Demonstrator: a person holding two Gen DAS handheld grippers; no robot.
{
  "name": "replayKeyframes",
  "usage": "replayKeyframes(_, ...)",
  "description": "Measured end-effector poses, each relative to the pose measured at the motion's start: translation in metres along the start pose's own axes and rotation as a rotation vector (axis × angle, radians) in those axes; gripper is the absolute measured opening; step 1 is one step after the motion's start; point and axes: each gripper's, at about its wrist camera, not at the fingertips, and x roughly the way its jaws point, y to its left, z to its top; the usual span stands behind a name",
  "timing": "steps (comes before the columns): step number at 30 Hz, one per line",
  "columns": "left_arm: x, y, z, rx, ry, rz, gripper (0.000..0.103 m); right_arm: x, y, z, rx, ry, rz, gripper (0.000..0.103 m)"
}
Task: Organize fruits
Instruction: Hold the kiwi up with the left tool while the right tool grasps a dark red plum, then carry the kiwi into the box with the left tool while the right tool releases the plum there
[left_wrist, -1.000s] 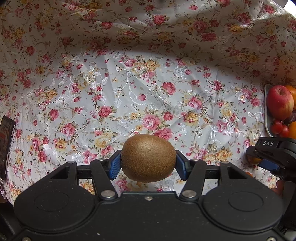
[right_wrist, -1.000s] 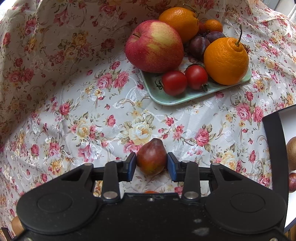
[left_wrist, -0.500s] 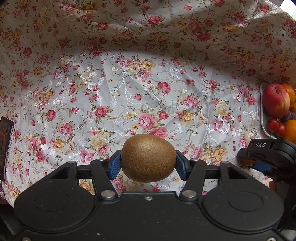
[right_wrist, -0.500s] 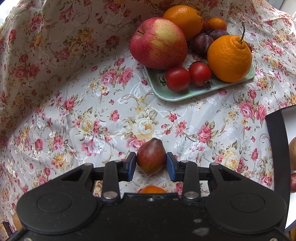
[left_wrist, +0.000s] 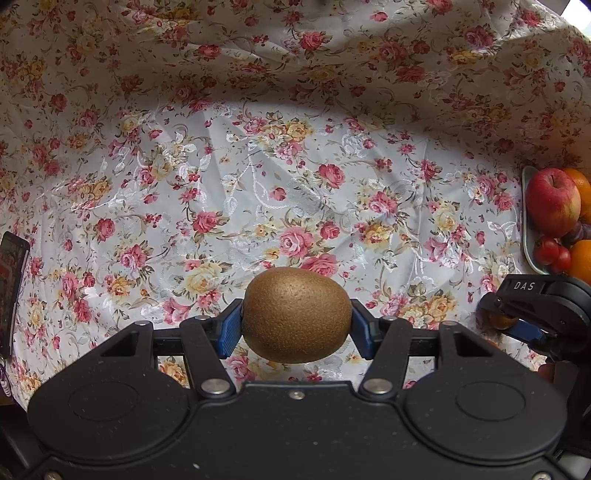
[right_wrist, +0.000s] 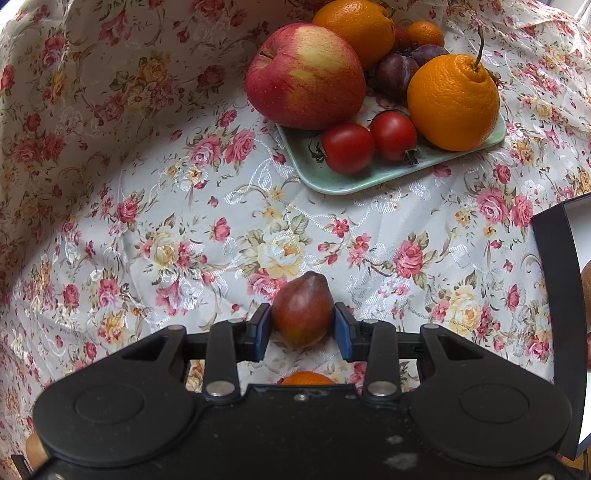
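A brown kiwi sits crosswise between the blue pads of my left gripper, which is shut on it above the floral cloth. My right gripper is shut on a small dark red pear, its pointed end facing away from the camera. In the left wrist view the right gripper shows at the right edge. A pale green tray ahead of the right gripper holds a red apple, two oranges, plums and two cherry tomatoes. An orange fruit peeks out under the right gripper.
A flowered tablecloth covers the whole surface and rises in folds at the back. A black-rimmed white box stands at the right of the right wrist view with a fruit showing inside. A dark flat object lies at the left edge.
The right gripper with the pear has lifted slightly, uncovering an orange fruit beneath it. The left gripper still holds the kiwi; its view has shifted only slightly.
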Motion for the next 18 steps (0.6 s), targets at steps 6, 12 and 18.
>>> replayKeyframes(6, -0.004, -0.003, -0.002, 0.013, -0.007, 0.000, 0.062, -0.017, -0.008, -0.001, 0.018, -0.046, 0.056, 0.037)
replayKeyframes(12, -0.007, -0.009, -0.003, 0.007, -0.010, -0.007, 0.062, -0.036, -0.007, -0.004, -0.045, -0.106, 0.093, 0.037)
replayKeyframes(18, -0.016, -0.023, -0.011, 0.027, -0.021, -0.025, 0.062, -0.048, -0.011, -0.015, -0.104, -0.115, 0.101, 0.037)
